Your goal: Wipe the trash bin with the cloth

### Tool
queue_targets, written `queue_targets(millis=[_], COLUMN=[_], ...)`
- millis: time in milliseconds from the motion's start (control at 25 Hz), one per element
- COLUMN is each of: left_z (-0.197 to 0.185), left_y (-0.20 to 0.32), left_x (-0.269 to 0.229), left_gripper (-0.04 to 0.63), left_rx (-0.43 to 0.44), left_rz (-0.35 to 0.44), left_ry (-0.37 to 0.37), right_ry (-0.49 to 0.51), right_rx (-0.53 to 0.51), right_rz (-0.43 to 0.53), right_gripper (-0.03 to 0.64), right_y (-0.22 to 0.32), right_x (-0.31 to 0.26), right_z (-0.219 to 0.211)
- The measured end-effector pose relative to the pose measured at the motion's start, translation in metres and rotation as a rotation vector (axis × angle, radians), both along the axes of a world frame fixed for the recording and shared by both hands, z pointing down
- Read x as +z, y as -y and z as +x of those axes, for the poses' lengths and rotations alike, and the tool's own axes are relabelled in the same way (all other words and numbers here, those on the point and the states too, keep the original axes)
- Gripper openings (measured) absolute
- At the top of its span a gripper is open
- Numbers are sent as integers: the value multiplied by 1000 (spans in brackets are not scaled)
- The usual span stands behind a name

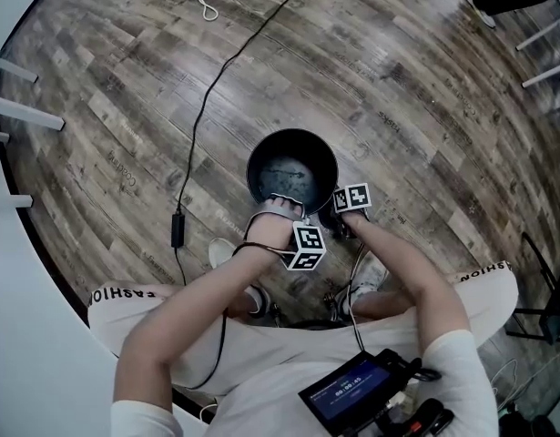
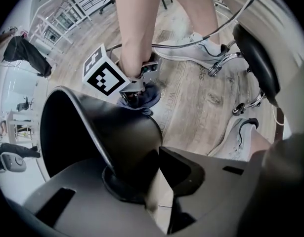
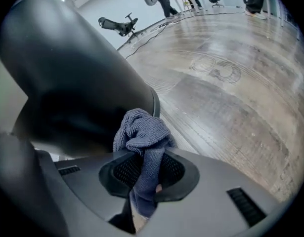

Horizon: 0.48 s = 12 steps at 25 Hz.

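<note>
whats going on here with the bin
A person is working on a black trash bin standing on the wooden floor, using two hand-held grippers. The left gripper is clamped on the bin's rim, steadying it. The right gripper holds a bunched grey-blue cloth at the bin's outer wall.

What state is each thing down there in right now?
trash bin: standing upright, no lid, rim clamped.
cloth: bunched up, clamped, against the bin's outside.
left gripper: shut on the trash bin's rim.
right gripper: shut on the cloth.
</note>
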<state>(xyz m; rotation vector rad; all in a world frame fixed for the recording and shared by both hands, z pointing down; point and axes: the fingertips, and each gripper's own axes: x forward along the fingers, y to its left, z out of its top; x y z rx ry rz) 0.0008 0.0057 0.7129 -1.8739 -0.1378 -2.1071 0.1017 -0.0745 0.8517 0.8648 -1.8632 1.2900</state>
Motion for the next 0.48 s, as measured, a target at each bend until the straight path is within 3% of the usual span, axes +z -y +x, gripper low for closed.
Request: queue_targets(millis=[120,280,360,480], left_z=[2,-12,-20,-34], left_y=[-6,-1,3,8], left_x=[0,-5,-9,-12], left_gripper=[87,112,167,187], left_rx=[14,71,59,44], left_rz=[-35,-13,-14,-13], left_ry=[-39,-15,-10,1], right_ry=[-72,-111,-108,-56], right_rx=[-25,-63,-81,-66], right_rz=[-38,-32,-16,14], right_gripper=[75,75,75,75], right_y=[-9,-15,-18,-25], right_x=[-13,-52,-80,-130], right_z=[10,21,26,23])
